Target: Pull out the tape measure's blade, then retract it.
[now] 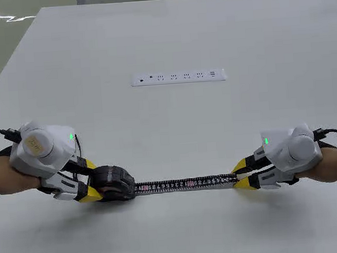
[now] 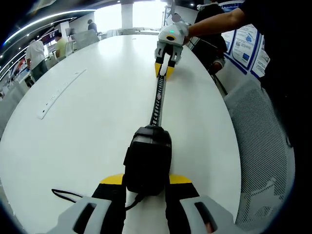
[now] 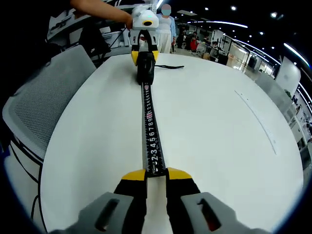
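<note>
**Along the lower frame: blade drawn out between two grippers**

At lower left of the head view, on the white workbench (image 1: 169,132), the left gripper (image 1: 93,179) has its jaws clamped around the blocky black tape measure case (image 1: 113,182). Its dark numbered blade (image 1: 187,183) lies flat and runs rightward to the right gripper (image 1: 240,175), whose jaws pinch the end. A white power strip (image 1: 178,77) lies at upper centre.

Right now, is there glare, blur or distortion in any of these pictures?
Head view: sharp, even light, glare on the floor at top left. Left gripper view: fisheye curves the table edge; the bright top is washed out. Right gripper view: blade numbers sharp near the jaws, unreadable farther off.
</note>
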`<action>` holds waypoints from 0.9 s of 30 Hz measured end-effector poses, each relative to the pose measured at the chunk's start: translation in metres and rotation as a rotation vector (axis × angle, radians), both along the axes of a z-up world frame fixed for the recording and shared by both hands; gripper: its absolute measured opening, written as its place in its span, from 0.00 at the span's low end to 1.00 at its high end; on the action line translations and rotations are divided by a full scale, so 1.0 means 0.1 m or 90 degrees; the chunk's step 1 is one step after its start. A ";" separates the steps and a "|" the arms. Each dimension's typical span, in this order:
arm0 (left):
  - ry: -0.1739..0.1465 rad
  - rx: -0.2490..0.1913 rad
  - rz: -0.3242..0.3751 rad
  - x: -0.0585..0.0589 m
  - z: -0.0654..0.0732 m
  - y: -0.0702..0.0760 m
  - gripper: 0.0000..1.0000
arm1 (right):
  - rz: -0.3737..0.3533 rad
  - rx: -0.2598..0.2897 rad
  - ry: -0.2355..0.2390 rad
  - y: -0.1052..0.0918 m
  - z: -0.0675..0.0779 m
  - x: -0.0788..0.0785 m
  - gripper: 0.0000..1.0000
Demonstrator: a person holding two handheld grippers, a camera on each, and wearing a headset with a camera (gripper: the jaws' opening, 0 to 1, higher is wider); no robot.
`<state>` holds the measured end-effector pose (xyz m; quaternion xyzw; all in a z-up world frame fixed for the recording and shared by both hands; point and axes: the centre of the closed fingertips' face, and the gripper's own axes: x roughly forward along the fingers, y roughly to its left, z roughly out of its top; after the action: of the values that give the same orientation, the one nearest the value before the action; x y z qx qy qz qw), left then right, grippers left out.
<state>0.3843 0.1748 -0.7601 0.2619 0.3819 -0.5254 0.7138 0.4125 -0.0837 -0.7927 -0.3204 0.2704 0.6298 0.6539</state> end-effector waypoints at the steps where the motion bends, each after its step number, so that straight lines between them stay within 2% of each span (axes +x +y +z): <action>1: 0.001 0.000 0.000 0.00 0.00 0.00 0.28 | -0.001 -0.001 0.003 0.00 0.00 0.00 0.13; 7: 0.003 0.007 -0.006 0.00 0.00 0.00 0.28 | 0.016 -0.022 -0.009 0.00 0.00 0.02 0.14; 17: 0.009 0.014 -0.008 0.01 0.00 0.01 0.28 | 0.014 -0.024 -0.006 0.01 0.00 0.02 0.19; 27: 0.008 0.016 -0.001 0.00 -0.01 0.03 0.31 | 0.003 -0.026 -0.003 -0.04 -0.01 0.00 0.29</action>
<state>0.3843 0.1777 -0.7612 0.2679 0.3923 -0.5230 0.7077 0.4122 -0.0878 -0.7933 -0.3359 0.2807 0.6250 0.6464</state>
